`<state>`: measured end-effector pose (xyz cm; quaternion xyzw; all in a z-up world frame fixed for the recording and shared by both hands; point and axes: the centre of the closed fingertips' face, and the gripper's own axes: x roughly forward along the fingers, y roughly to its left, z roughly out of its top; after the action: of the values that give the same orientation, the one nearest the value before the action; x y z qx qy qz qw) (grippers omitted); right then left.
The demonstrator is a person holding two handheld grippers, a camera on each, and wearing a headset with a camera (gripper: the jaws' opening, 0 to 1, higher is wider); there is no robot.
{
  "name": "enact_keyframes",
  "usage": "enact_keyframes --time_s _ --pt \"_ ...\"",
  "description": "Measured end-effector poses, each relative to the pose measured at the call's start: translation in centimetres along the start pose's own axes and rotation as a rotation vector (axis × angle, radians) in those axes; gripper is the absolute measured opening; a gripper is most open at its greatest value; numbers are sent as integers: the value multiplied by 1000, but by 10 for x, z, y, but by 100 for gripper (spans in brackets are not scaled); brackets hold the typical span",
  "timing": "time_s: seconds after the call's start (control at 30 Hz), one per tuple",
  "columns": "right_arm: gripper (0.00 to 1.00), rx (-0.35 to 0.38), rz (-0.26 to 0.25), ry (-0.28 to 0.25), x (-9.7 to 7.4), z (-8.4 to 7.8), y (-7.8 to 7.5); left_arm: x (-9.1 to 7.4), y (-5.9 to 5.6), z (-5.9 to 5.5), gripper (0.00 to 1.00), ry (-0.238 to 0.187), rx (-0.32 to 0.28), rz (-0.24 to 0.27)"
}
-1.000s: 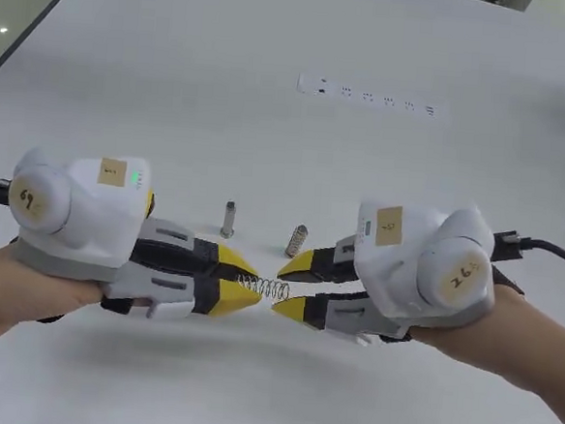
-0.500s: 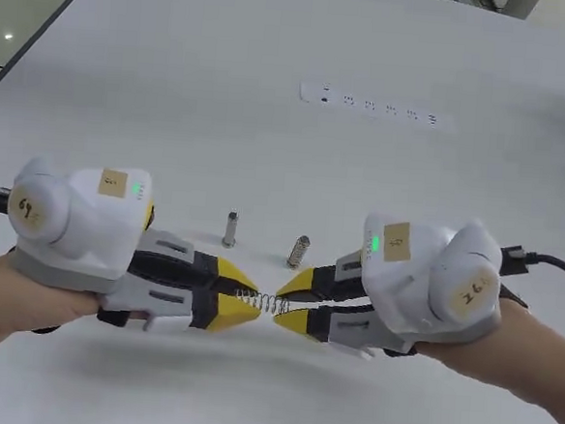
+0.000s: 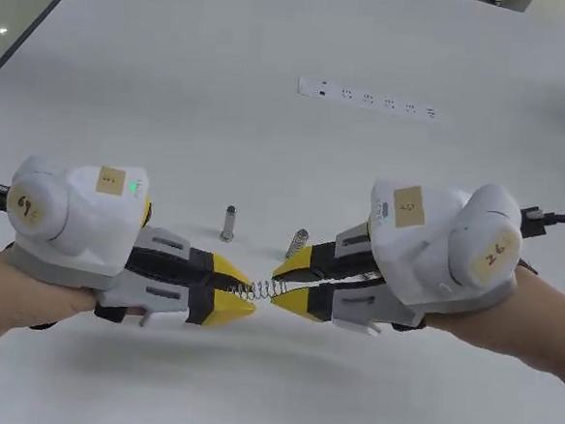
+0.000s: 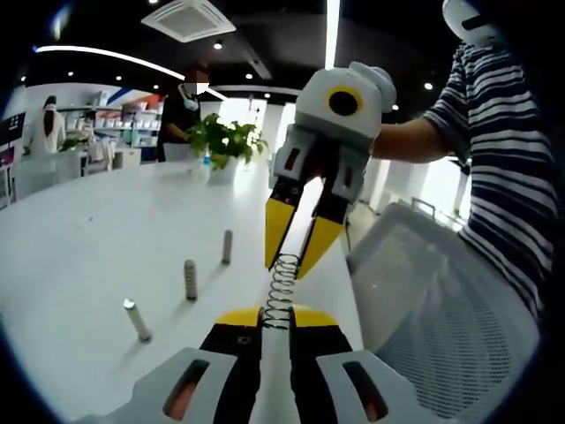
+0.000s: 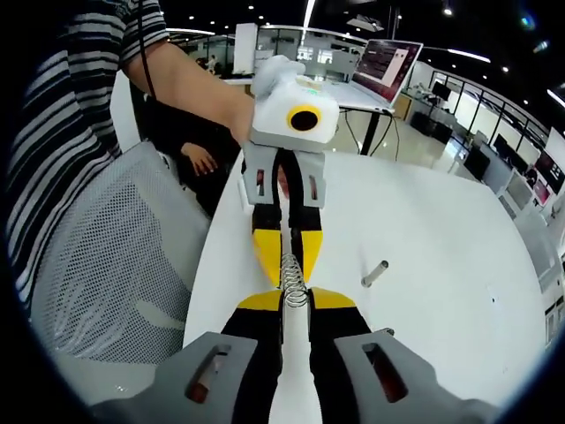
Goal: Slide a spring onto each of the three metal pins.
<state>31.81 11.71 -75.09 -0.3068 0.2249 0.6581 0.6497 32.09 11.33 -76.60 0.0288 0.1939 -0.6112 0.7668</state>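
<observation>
A small steel spring [image 3: 263, 289] hangs level above the white table [image 3: 268, 143], held at both ends. My left gripper [image 3: 249, 297] is shut on its left end and my right gripper [image 3: 275, 288] is shut on its right end. The left gripper view looks along the spring [image 4: 281, 287] from my left gripper [image 4: 276, 316] to the right gripper [image 4: 294, 263]. Behind the spring stand a bare metal pin [image 3: 228, 222] and a pin wearing a spring [image 3: 299, 242]. The left gripper view has three pins in a row: a bare one [image 4: 139, 320], one with a spring [image 4: 189, 279], and a far one [image 4: 227, 246].
A white power strip [image 3: 366, 95] lies at the far side of the table. A grey mesh chair [image 5: 115, 256] stands at the table's near edge, with a person in a striped shirt [image 4: 494, 177] behind it. A potted plant [image 4: 225, 141] sits far down the table.
My right gripper's jaws, wide apart a second ago, have closed on the spring's free end. The two grippers have drawn closer together.
</observation>
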Motion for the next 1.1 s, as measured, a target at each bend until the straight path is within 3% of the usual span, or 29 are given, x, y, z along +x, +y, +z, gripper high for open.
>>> enact_keyframes --time_s 0.07,0.13,0.23,0.7,1.1 --pt "7 10 6 -15 0 4 1 -1 0 -1 3 2 1 2" --pt "7 66 25 -88 0 17 4 -1 -1 -2 3 8 5 3" --pt "7 53 25 -80 1 19 2 0 -1 -3 2 14 13 8" --pt "7 129 5 -179 5 37 0 2 1 -1 2 -10 8 29" --pt "7 146 -20 -214 9 43 -2 2 2 0 3 -15 5 36"
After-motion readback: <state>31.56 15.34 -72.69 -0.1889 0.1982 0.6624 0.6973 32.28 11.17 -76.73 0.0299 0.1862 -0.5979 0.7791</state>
